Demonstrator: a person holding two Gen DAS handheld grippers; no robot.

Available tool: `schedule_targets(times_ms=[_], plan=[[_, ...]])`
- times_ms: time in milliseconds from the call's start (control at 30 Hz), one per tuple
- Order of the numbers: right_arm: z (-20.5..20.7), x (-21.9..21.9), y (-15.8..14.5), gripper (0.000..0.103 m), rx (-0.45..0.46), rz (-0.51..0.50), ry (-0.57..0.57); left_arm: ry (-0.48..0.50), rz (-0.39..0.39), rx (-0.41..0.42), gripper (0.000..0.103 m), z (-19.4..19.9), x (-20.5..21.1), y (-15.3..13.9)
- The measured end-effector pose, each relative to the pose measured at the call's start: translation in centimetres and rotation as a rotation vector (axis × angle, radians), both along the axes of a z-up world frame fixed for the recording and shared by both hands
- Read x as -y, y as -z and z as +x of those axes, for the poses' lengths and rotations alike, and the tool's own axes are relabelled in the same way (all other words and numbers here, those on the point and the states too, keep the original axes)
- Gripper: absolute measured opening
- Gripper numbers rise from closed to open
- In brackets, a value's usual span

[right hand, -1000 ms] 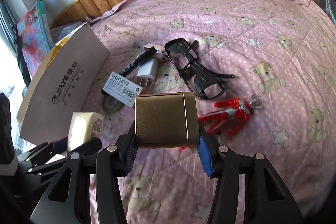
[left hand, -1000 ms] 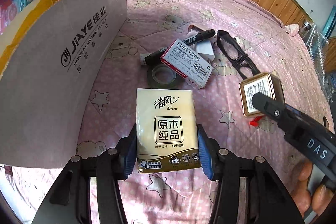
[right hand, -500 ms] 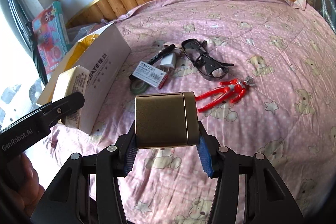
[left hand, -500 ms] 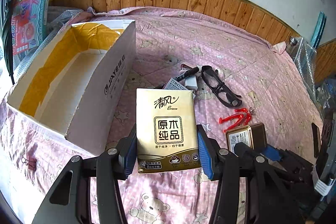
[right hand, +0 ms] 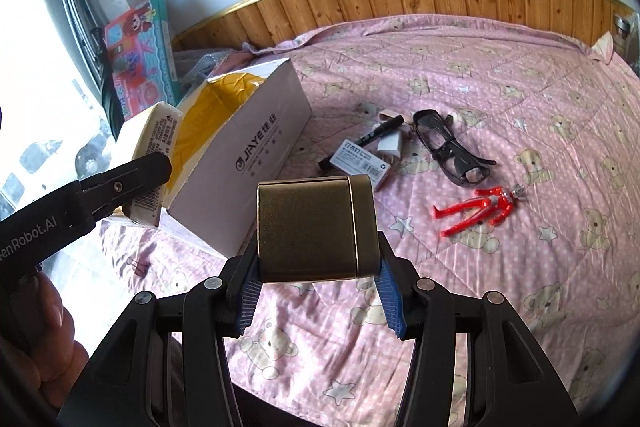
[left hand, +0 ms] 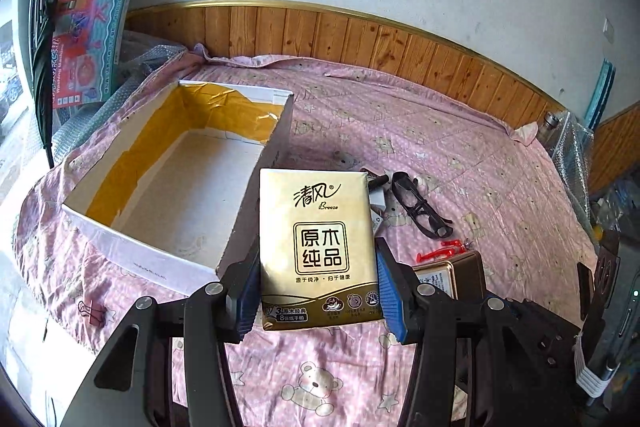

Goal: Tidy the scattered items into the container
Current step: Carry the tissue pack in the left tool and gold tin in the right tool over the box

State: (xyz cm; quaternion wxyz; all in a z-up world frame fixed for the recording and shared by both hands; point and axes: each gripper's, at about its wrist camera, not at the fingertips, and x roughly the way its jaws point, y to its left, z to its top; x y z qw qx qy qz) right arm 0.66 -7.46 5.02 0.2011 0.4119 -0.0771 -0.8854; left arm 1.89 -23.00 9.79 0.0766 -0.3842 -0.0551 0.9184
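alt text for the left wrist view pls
The left gripper holds a tissue pack upright beside an open white box on a pink bedspread. Glasses and a red figure lie beyond.

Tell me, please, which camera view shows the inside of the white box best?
The left wrist view: it looks down into the white box, showing its bare floor and yellow-taped walls. The right wrist view shows mostly the printed outer side and only a strip of yellow lining.

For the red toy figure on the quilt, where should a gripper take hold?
Grip the red figure across its torso, coming straight down from above. It lies flat, apart from the glasses, and its limbs look too thin to pinch securely.
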Motion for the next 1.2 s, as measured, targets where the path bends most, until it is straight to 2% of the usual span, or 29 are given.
schedule_targets(times_ms=[500, 1200], plan=[[-0.2, 6.0, -3.5, 0.054, -0.069, -0.003, -0.100, -0.064, 0.036, -0.019, 0.052, -0.4, 5.2, -1.2], [-3.9, 12.3, -4.9, 0.054, -0.096, -0.005, -0.190, -0.173, 0.069, 0.005, 0.052, -4.0, 12.7, -0.8]])
